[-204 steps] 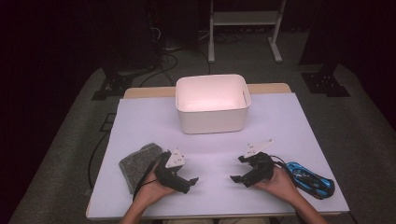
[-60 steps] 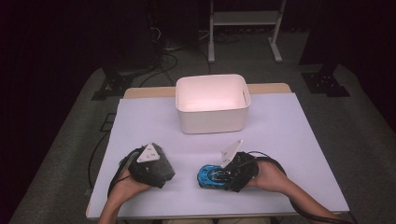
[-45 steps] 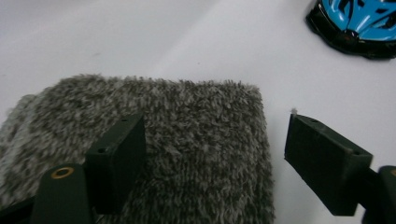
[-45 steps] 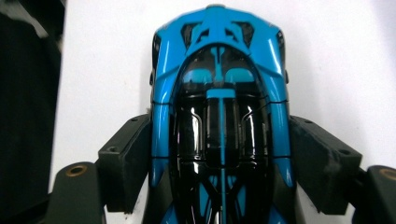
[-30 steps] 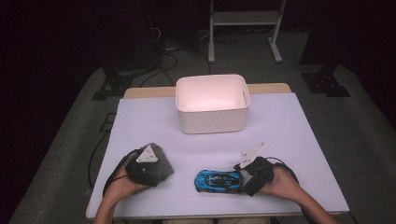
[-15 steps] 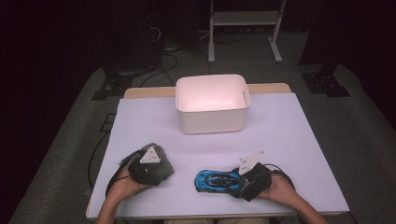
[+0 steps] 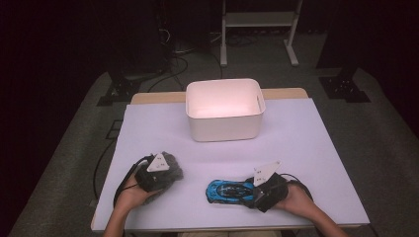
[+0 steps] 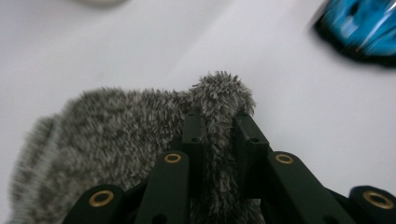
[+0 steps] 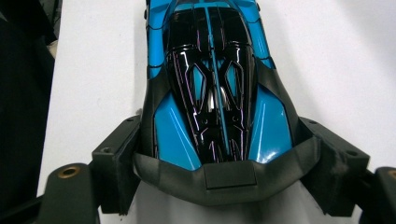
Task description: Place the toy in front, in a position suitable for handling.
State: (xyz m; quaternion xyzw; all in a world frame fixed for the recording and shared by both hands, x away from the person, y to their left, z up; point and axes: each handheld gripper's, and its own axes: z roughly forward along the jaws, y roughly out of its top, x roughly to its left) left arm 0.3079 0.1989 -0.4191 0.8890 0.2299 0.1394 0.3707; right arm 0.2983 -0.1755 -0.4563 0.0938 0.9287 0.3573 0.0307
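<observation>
A grey fuzzy cloth (image 7: pixel 175 173) lies at the table's front left. My left gripper (image 7: pixel 165 177) sits on top of it. In the left gripper view the jaws (image 8: pixel 219 123) have just been closing and now pinch a raised fold of the cloth (image 8: pixel 116 135). A blue and black toy car (image 7: pixel 230 190) stands at front centre, its nose pointing left. My right gripper (image 7: pixel 253 194) is at its tail. In the right gripper view the wide jaws (image 9: pixel 217 135) have just been closing, and both press on the car's (image 9: pixel 210 70) rear flanks.
A white bin (image 7: pixel 225 129) stands open and empty-looking at the back centre of the white table (image 7: pixel 306 148). Dark floor, cables and a stand's legs (image 7: pixel 257 19) lie beyond the far edge. The car's blurred front (image 8: pixel 359 28) shows at the top right of the left gripper view.
Since the earliest frame the car has gone from the front right to front centre. Over the last second the right gripper settled at the car's tail. The left hand stayed on the cloth.
</observation>
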